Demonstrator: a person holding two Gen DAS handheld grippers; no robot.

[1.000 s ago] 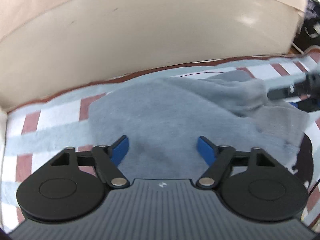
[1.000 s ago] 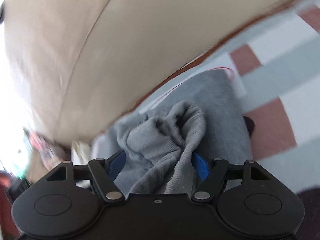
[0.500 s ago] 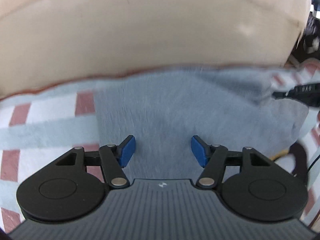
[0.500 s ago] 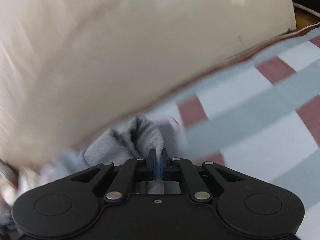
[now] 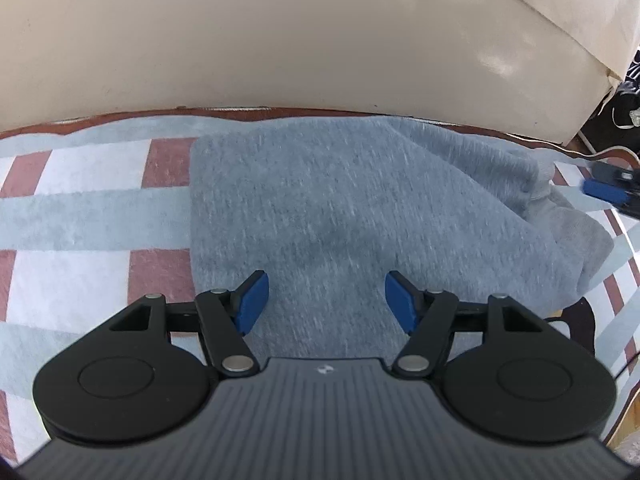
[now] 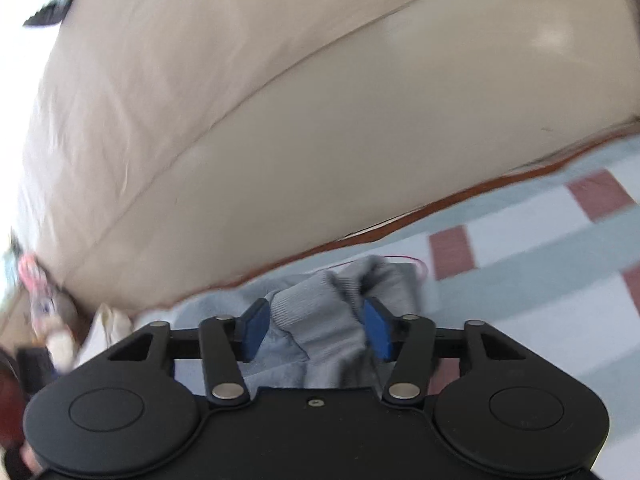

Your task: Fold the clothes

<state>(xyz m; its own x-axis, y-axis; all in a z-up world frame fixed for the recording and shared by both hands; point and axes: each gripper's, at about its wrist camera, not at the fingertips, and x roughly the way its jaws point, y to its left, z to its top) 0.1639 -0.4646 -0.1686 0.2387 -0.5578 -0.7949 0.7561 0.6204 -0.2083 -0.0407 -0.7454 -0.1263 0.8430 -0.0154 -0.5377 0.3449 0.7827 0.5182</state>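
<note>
A grey knit garment [image 5: 340,200] lies folded on a checked blanket [image 5: 80,220], its ribbed cuff end bunched at the right. My left gripper [image 5: 326,302] hovers open over the garment's near part, with nothing pinched between its blue pads. In the right wrist view my right gripper [image 6: 316,326] has its jaws opening. The ribbed cuff [image 6: 320,300] sits loosely between the pads. The left wrist view shows one blue pad [image 5: 602,191] of the right gripper just beyond the cuff end.
A cream padded backrest [image 5: 320,40] rises right behind the blanket's brown edge. At the far right are a cable and dark objects [image 5: 616,152], and a black item [image 5: 580,320] shows under the garment's corner. Blurred clutter [image 6: 40,300] lies off the blanket's left end.
The right gripper shut on the bunched cuff, carried it along, and now stands apart around it. The garment's right part lies flatter. The left gripper moved in lower over the cloth, still open.
</note>
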